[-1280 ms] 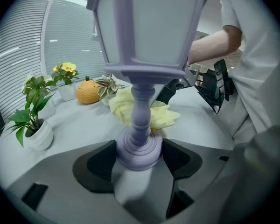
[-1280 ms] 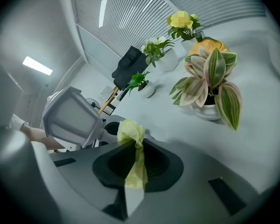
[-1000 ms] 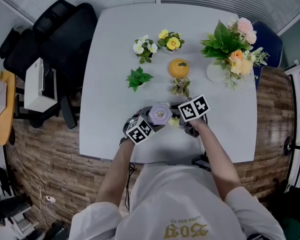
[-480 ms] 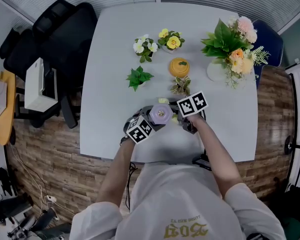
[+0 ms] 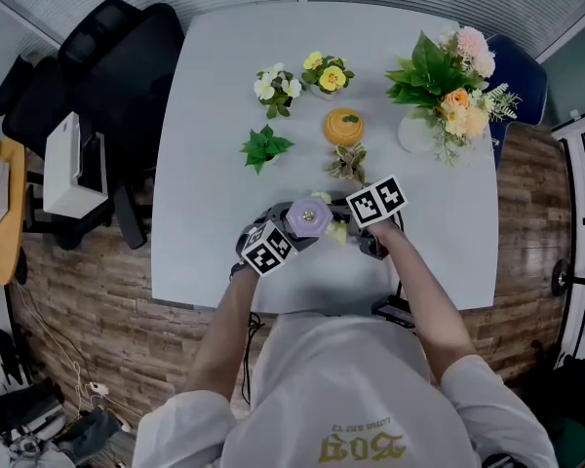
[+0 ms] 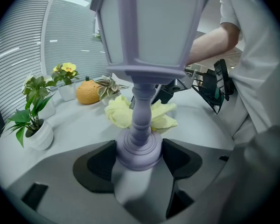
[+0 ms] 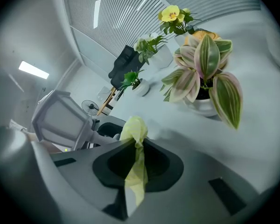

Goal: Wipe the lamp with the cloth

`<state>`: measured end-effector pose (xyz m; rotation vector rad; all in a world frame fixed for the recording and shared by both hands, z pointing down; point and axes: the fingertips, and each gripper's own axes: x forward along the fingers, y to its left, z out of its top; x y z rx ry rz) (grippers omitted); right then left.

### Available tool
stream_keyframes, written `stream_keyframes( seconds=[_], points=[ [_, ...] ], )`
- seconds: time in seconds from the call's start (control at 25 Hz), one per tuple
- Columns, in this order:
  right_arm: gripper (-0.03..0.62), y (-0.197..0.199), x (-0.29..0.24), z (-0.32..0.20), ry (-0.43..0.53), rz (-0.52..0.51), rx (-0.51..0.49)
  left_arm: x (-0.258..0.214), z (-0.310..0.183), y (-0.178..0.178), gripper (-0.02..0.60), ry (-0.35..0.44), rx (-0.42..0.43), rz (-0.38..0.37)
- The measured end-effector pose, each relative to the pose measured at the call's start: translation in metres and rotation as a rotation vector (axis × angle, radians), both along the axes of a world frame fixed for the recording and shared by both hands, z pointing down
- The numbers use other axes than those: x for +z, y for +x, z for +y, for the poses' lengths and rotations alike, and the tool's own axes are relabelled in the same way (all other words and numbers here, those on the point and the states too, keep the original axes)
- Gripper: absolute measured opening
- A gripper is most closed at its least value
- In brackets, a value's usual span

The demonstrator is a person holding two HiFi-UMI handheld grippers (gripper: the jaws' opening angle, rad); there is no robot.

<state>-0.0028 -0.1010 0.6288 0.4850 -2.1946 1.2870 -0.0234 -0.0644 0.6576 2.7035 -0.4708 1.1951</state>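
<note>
A lilac lantern-shaped lamp (image 6: 139, 73) stands upright near the table's front edge, its round foot clamped between the jaws of my left gripper (image 6: 139, 155). In the head view the lamp's top (image 5: 308, 219) shows between the two marker cubes. My right gripper (image 7: 137, 164) is shut on a pale yellow cloth (image 7: 135, 143), whose free end bunches up beyond the jaws. From the left gripper view the cloth (image 6: 119, 113) lies against the far side of the lamp's stem. The lamp's shade (image 7: 60, 118) sits to the left in the right gripper view.
On the white table (image 5: 214, 115) stand a striped-leaf plant (image 7: 205, 73), an orange gourd-shaped ornament (image 5: 343, 127), a green plant (image 5: 264, 148), white (image 5: 271, 88) and yellow (image 5: 324, 72) flower pots, and a big bouquet (image 5: 444, 86). A black chair (image 5: 107, 76) stands at the left.
The lamp and both grippers have stayed almost in place near the front edge; the right gripper with the cloth shifted slightly beside the lamp. The head camera moved a little.
</note>
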Motion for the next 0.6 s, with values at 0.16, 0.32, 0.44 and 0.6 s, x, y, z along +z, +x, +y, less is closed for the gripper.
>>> stream_keyframes(
  seconds=[0.16,0.32,0.44,0.6],
  points=[
    [0.049,0.004,0.0,0.009,-0.02,0.007,-0.018,0.0,-0.001,-0.001,0.308,-0.001,-0.001,-0.001],
    [0.049,0.005,0.001,0.023,-0.05,0.005,-0.044,-0.001,-0.001,-0.001,0.308,-0.002,0.0,-0.001],
    [0.049,0.006,0.002,0.029,-0.048,0.01,-0.063,0.0,-0.001,-0.001,0.308,-0.001,0.0,-0.001],
    [0.051,0.007,-0.003,0.031,-0.015,0.014,-0.039,0.0,-0.001,0.001,0.308,0.008,0.001,0.006]
  ],
)
